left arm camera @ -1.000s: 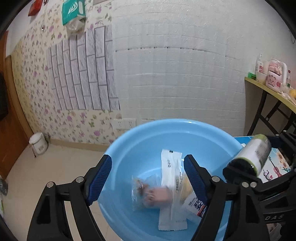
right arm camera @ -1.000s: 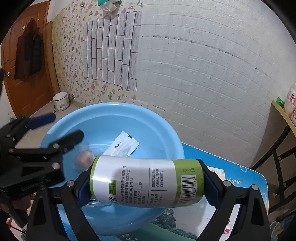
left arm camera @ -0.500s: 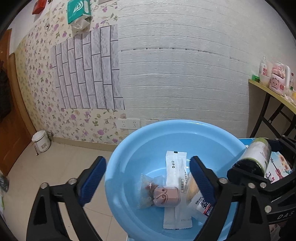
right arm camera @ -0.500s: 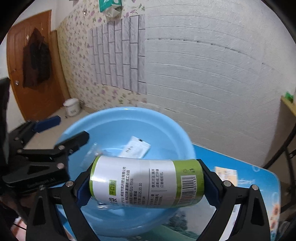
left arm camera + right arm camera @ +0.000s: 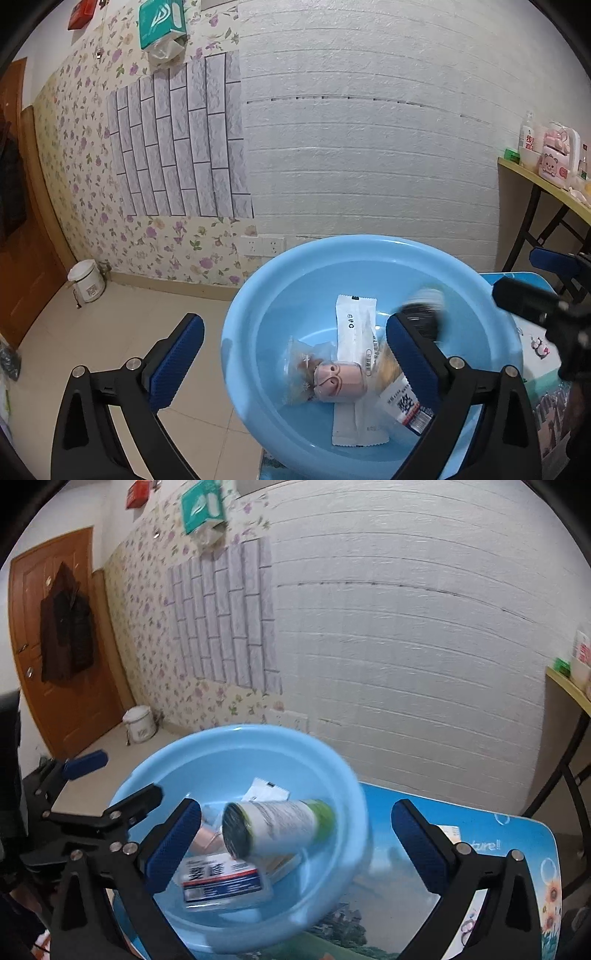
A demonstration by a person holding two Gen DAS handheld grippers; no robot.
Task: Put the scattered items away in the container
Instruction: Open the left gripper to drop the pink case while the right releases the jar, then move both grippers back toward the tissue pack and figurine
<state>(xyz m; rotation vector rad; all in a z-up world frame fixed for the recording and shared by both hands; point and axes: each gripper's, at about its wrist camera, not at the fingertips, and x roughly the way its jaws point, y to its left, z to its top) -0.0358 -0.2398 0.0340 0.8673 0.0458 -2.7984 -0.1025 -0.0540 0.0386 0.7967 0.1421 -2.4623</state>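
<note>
With both sets of jaws spread wide and nothing pinched, just been opening per both wrist views: right gripper [image 5: 295, 845] empty, blue pads [image 5: 173, 845] well apart; left gripper [image 5: 295, 360] likewise, pads either side of the basin's near-left rim. Just beyond right pads, in the blue basin [image 5: 343, 775]: white-and-green can [image 5: 280, 827], on its side, dark end toward cam, blurred, clear of both pads, over the other stuff; can't tell if touching anything. Under/beside it, flat packet w/ red-blue label [image 5: 221, 880], near the left pad. From left wrist view, same basin [image 5: 369, 247] holds long white sachet [image 5: 354, 332], clear bag w/ pink pig-face item [image 5: 340, 380] lying across it, labelled packet at right by the pad. Basin sits on blue printed tabletop [image 5: 480, 834]. Further back: tiled floor, small white bin [image 5: 86, 282] by floral wall, brown door [image 5: 55, 627] w/ dark coat, green tissue pack [image 5: 160, 22] high on wall, side shelf [image 5: 535, 177] w/ bottles at right.
</note>
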